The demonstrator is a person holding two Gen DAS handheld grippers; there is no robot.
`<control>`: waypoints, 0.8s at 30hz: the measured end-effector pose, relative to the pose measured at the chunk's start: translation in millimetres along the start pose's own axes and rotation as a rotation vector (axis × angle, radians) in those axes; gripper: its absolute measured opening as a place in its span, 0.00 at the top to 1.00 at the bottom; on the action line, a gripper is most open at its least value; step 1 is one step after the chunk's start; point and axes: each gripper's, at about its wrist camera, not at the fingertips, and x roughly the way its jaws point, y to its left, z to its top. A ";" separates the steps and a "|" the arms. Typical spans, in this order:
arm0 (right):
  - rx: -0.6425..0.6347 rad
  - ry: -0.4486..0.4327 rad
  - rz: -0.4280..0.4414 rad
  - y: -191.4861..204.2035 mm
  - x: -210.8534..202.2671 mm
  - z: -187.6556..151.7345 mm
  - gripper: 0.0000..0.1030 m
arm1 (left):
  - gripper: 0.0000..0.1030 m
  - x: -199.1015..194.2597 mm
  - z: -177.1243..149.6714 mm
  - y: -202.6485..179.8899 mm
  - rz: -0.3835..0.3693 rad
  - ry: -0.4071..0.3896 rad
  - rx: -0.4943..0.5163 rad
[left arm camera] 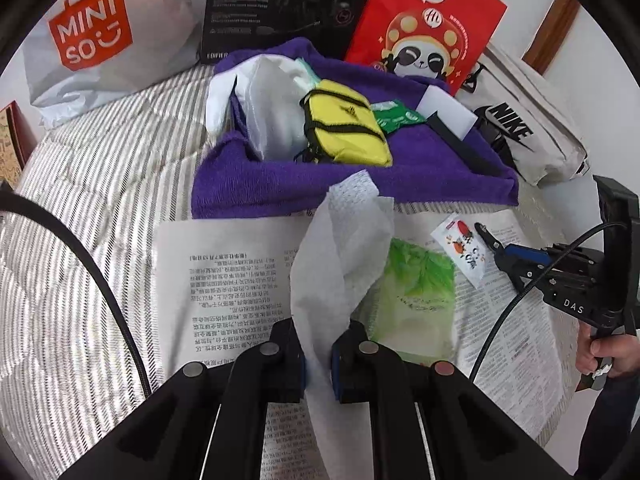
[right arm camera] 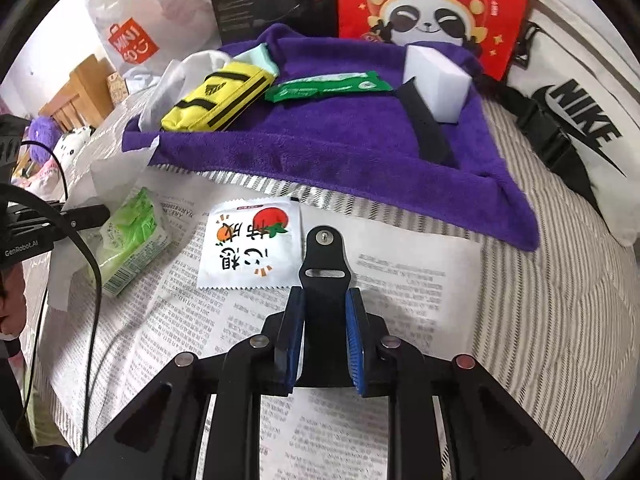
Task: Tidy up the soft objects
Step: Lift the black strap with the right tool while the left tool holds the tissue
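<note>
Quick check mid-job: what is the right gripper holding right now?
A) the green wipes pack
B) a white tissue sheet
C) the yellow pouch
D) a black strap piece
D: in the right wrist view the right gripper has its blue pads closed on the black strap piece; the tissue is in the left gripper.

The tissue (left arm camera: pixel 340 248) covers part of the green pack (left arm camera: pixel 416 296); the black box (left arm camera: pixel 276 4) and red bag (left arm camera: pixel 424 24) run off the top edge.
</note>
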 end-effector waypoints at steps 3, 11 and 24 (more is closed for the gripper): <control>0.023 -0.019 0.008 -3.7 -8.5 1.7 0.80 | 0.91 -8.9 4.2 -2.5 0.000 -0.014 0.007; 0.043 -0.055 0.037 -6.3 -28.4 10.0 0.80 | 0.91 -26.5 15.6 -8.1 -0.006 -0.045 0.010; 0.038 -0.110 0.062 -10.3 -48.8 46.6 0.80 | 0.91 -42.5 43.3 -14.0 -0.016 -0.091 0.014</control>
